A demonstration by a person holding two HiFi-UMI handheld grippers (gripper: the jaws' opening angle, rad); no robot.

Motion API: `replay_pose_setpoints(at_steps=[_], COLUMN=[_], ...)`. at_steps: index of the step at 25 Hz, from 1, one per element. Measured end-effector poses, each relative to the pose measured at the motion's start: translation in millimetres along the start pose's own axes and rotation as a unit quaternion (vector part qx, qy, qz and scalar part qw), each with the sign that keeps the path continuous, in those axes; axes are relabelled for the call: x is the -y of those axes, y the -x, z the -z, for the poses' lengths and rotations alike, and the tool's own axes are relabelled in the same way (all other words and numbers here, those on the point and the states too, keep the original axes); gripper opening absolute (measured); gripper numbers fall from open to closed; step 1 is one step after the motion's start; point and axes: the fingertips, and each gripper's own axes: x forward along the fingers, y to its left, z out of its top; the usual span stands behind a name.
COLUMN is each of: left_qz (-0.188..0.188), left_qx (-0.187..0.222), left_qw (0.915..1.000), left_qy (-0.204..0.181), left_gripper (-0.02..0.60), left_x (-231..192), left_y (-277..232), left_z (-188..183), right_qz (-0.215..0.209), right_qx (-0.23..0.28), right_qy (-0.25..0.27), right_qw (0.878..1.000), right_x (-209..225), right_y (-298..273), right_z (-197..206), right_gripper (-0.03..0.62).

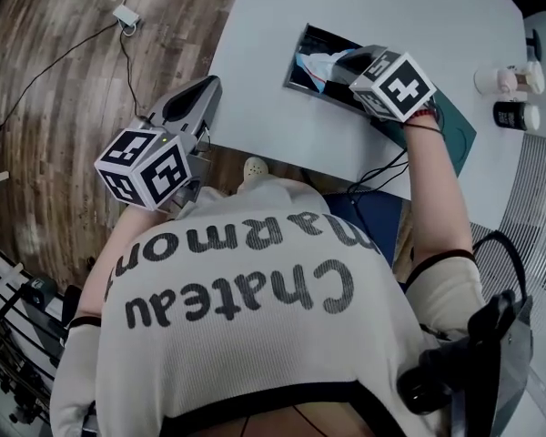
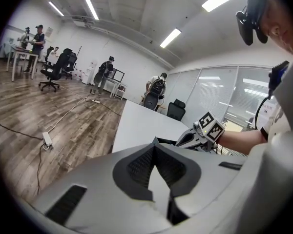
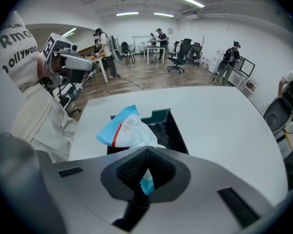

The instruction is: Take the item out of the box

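Reads "Chateau Marmont" in big dark letters across the white short-sleeved shirt (image 1: 255, 280) (upside down from the head view), with "ollywood" legible on a fold of it in the right gripper view. Carries a small block of dark print beside a red stripe on the soft white-and-light-blue plastic packet (image 3: 123, 129), too fine to read. Shows bold black-and-white square markers on each gripper's cube, no words.

Looks crumpled and puffy: pale blue at the pointed upper corner, white through the middle, pale blue again at the lower corner. Leans up out of the dark, open-topped rectangular box (image 3: 167, 117), over its near-left part, with the box's teal far wall visible just behind.

Under the box: the white round-edged table (image 1: 391, 7). Well to the right of the box in the head view: a small pale cup (image 1: 510, 78) and a small dark cup (image 1: 516, 115) (labels unreadable).

On the grey right gripper (image 3: 146, 151): fingers pressed together, pinching the packet's light-blue lower corner just above the box's near rim.

On the grey left gripper (image 2: 155, 149): fingers closed tip to tip with nothing between them, well apart from the box, out past the table edge on the box's left, over the wood-plank floor (image 1: 55, 53).
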Motion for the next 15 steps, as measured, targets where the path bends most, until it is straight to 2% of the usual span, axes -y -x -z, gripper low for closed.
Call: replay_pose_setpoints(at_steps=[9,15], left_qz=[0.004,0.026], left_qx=[0.028,0.027], left_qw=[0.9996,0.9993], left_qy=[0.007,-0.001], left_gripper=[0.012,0.012], left_x=[5,20], left_y=[3,-1], left_z=[-16,-20], right_qz=[0.015,0.049], right_qx=[0.076,0.14], right_qy=[-0.084,-0.134], right_qw=[0.993,0.98], right_x=[-4,-10], right_y=[18,37], right_z=[-5,-19], right_gripper=[0.0,0.0])
